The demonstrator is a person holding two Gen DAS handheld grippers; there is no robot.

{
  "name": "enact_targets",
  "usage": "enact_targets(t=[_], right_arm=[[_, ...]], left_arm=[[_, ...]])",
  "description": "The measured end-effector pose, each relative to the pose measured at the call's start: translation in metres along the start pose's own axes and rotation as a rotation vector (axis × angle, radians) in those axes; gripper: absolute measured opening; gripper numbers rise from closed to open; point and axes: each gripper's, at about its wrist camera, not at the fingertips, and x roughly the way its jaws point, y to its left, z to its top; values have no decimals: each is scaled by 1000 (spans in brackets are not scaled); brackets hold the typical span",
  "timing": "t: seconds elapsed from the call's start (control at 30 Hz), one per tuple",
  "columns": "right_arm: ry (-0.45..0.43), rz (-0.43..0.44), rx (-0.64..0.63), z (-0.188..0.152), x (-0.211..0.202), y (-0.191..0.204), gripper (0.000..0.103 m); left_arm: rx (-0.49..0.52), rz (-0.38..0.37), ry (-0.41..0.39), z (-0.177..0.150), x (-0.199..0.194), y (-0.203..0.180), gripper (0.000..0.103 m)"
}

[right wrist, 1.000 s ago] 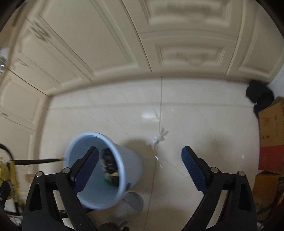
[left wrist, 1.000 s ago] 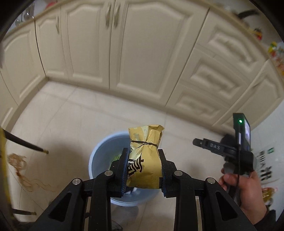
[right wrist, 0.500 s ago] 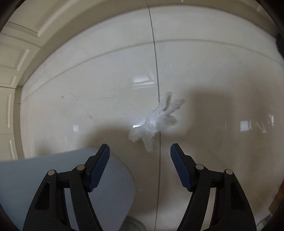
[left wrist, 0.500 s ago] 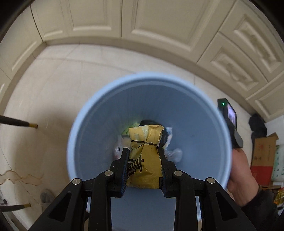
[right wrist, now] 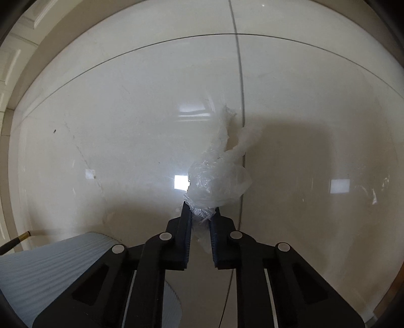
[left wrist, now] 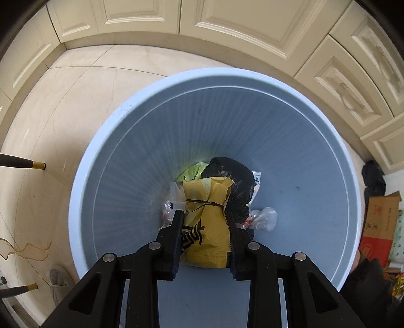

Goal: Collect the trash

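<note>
Left wrist: left gripper (left wrist: 203, 222) clamped on a yellow snack bag (left wrist: 205, 219), pads tight on both sides, bag upright between the fingers with a thin band tied round its neck. Gripper points steeply down into the mouth of the blue bin (left wrist: 101, 156); bag sits inside the rim, above the bin's contents, not resting on them as far as I can tell. At the bin bottom: a black bag (left wrist: 232, 181), a green wrapper (left wrist: 192, 171), a clear plastic wad (left wrist: 265, 218). Bin stands on tiled floor (left wrist: 63, 113) near cream cabinets (left wrist: 227, 22). Cardboard boxes (left wrist: 378, 222) at right edge, a dark sleeve (left wrist: 366, 285) lower right.

Right wrist: right gripper (right wrist: 201, 214) points straight down at the floor, fingers nearly together, pinching the near end of a crumpled clear plastic bag (right wrist: 217, 176). Rest of the bag lies on the tile beyond the tips, across a grout line. Bin's ribbed outer wall shows lower left, beside the gripper.
</note>
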Motion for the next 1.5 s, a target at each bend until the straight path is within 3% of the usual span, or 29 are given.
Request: enact_targets(t=[0.17, 0.33, 0.5, 0.6, 0.77, 0.9, 0.93, 1.0, 1.03, 1.07, 1.1, 1.13, 1.17, 1.33, 1.5], right_arm=[[-58, 18, 15, -10, -49, -25, 11], [-180, 45, -35, -33, -153, -37, 11], [-272, 130, -123, -69, -260, -21, 11], [-286, 214, -193, -90, -304, 5, 11], [-248, 318, -344, -116, -329, 54, 11], [-192, 368, -411, -122, -316, 94, 12], [-150, 363, -423, -120, -306, 98, 15], [-95, 338, -426, -120, -289, 101, 21], [-78, 353, -412, -119, -285, 101, 34], [-73, 344, -396, -119, -284, 99, 54], [-81, 339, -389, -118, -285, 97, 64], [-100, 346, -376, -121, -292, 94, 75], [-120, 351, -355, -123, -298, 90, 80], [-158, 366, -268, -124, -332, 67, 89], [-224, 371, -200, -130, -384, 59, 96]], left_arm=[[-9, -10, -11, 1, 0, -1, 26], [-11, -18, -22, 2, 2, -7, 26], [-36, -22, -25, 6, 7, -7, 26], [-42, -23, -21, -1, 1, -1, 26], [-39, -38, -18, -3, 2, -9, 26], [-36, -38, -1, -6, 5, -14, 31], [-38, -36, 9, -6, 8, -16, 36], [-49, -36, 29, -6, 11, -18, 80], [-54, -36, 17, -7, 9, -20, 85], [-54, -33, -2, -7, 6, -21, 91], [-48, -29, -13, -6, 1, -17, 100], [-44, -9, -18, -6, 0, -19, 102], [-45, 0, -22, -7, -3, -21, 102], [-98, -8, -31, -13, -12, -26, 102], [-72, -22, -85, -21, -55, -33, 102]])
